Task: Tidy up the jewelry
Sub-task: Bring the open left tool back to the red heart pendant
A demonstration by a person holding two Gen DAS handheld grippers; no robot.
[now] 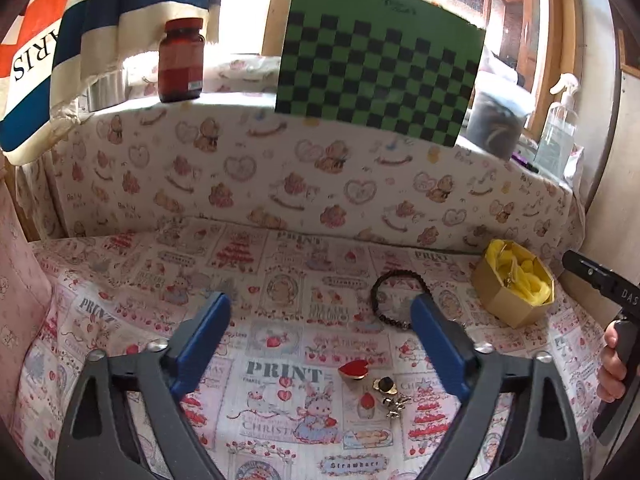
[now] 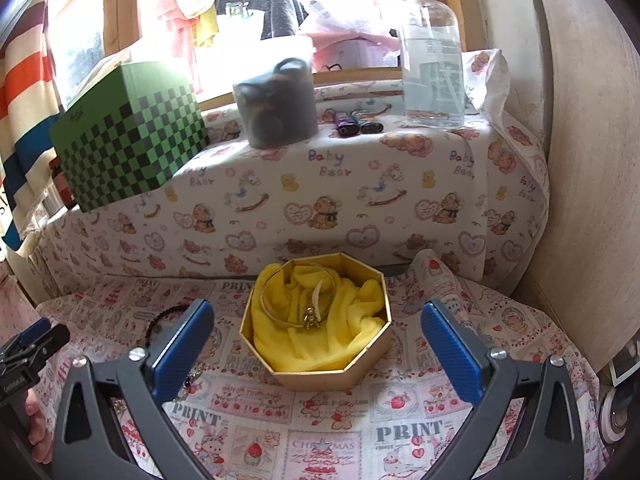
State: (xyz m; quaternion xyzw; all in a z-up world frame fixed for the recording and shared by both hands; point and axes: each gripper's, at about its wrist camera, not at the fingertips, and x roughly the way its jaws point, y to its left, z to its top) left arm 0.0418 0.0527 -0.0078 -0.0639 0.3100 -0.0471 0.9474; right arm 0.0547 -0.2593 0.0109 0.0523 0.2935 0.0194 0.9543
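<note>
While my left gripper (image 1: 320, 320) hangs over the printed cloth (image 1: 280, 264), its blue fingers (image 1: 204, 336) stand wide apart with nothing between the pads; only bare cloth lies in the gap. The black bracelet (image 1: 394, 296) lies just ahead of its right finger, one end tucked behind that fingertip, though I cannot tell whether they touch. Nearer to me and a little right of centre, between the two fingers, sit a red heart piece (image 1: 353, 370) and, just right of it, a gold-and-black charm (image 1: 386, 386) with a small gold bit trailing below. All three rest flat on the cloth.

My right gripper (image 2: 318, 332) is likewise spread wide and grips nothing. The gold box (image 2: 320, 376) sits dead ahead, between its fingertips but apart from both pads. Inside it, a yellow cloth (image 2: 356, 312) is bunched up, and on that lies a thin gold bangle (image 2: 276, 308) with a small gold charm near the middle. From the left view the same box stands well off to the right, beyond the bracelet.

Behind everything, on the bear-print ledge (image 2: 360, 200), stand a green chequered box (image 2: 132, 136), a grey tub (image 2: 276, 112) and a clear pump bottle (image 2: 432, 60).
</note>
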